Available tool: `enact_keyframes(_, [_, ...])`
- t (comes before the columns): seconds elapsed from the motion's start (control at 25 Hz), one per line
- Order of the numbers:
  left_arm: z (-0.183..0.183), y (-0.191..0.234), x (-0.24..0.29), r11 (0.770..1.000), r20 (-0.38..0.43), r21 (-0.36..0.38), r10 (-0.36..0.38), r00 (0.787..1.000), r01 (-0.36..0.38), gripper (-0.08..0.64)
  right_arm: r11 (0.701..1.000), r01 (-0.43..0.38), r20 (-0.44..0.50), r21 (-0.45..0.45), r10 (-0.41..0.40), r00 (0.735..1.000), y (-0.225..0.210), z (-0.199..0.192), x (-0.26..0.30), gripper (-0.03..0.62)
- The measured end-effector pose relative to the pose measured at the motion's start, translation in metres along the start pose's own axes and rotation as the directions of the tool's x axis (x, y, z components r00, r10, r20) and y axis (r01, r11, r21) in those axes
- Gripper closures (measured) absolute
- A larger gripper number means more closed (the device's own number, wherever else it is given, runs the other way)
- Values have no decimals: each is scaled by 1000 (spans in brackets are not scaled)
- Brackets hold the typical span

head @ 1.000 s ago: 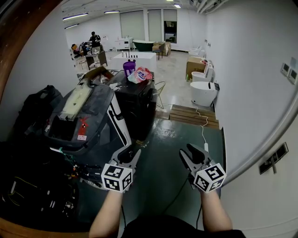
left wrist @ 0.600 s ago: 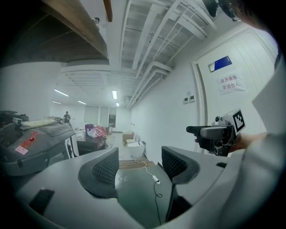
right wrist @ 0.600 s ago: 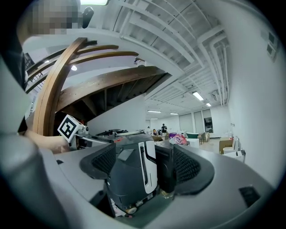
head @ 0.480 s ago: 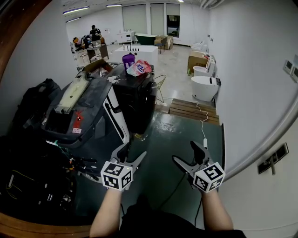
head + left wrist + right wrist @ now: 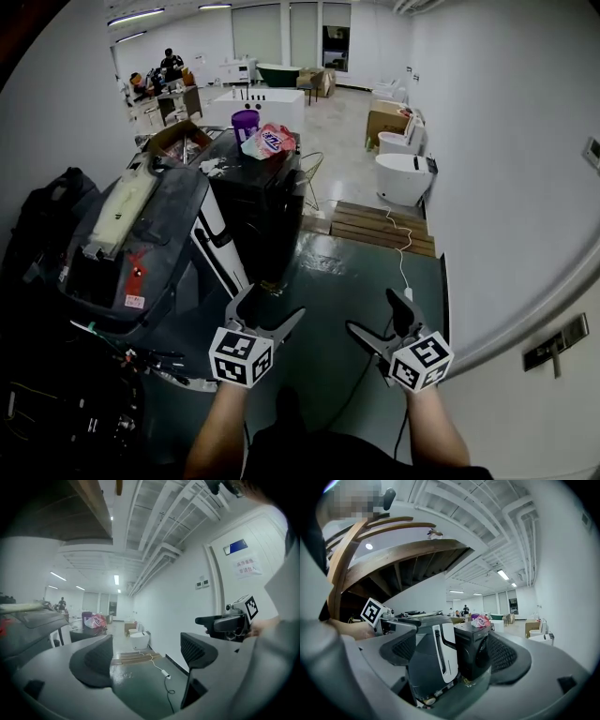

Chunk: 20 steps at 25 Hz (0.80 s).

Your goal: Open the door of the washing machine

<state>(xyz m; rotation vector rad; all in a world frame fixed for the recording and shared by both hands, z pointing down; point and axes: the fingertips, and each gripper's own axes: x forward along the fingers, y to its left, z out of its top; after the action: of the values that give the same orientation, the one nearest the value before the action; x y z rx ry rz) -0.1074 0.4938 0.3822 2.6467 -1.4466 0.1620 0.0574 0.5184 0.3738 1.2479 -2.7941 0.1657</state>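
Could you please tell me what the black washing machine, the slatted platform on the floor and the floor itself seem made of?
Washing machine: likely painted metal or plastic, dark with a slight sheen on its front.
Slatted platform: apparently bare wood, brown planks with gaps between.
Floor: dark green glossy coating, perhaps epoxy paint, with pale reflections.

In the right gripper view the washing machine (image 5: 468,644) has its round door (image 5: 481,656) partly covered at 3 o'clock by a jaw of the right gripper (image 5: 452,654), whose jaws are opening with nothing gripped; in the head view the door cannot be made out on the machine's dark side. The print on the pink bag (image 5: 267,142) is too small to read, the far person (image 5: 171,62) at 11 o'clock is a speck, the dark heap (image 5: 56,412) at 8 o'clock is unreadable, and both forearms (image 5: 220,436) are cut off at 6 o'clock
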Motion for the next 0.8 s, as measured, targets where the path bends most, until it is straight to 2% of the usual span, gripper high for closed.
enact_keyframes(0.32, [-3,75,63,999,-46,-14,-52,998,52,114,999,34,-48,-5,-34,998,-39,8,96,124])
enact_keyframes(0.44, [-3,96,75,998,-56,-16,-62,996,61,150,999,35,-76,-3,-35,996,-44,7,125,124])
enact_keyframes(0.64, [0,123,90,993,-58,-55,-104,993,101,160,998,67,-78,-7,-67,995,-55,15,159,124])
enact_keyframes(0.8, [6,138,103,994,-66,-45,-107,992,104,170,997,75,-82,8,-74,994,-65,18,173,123])
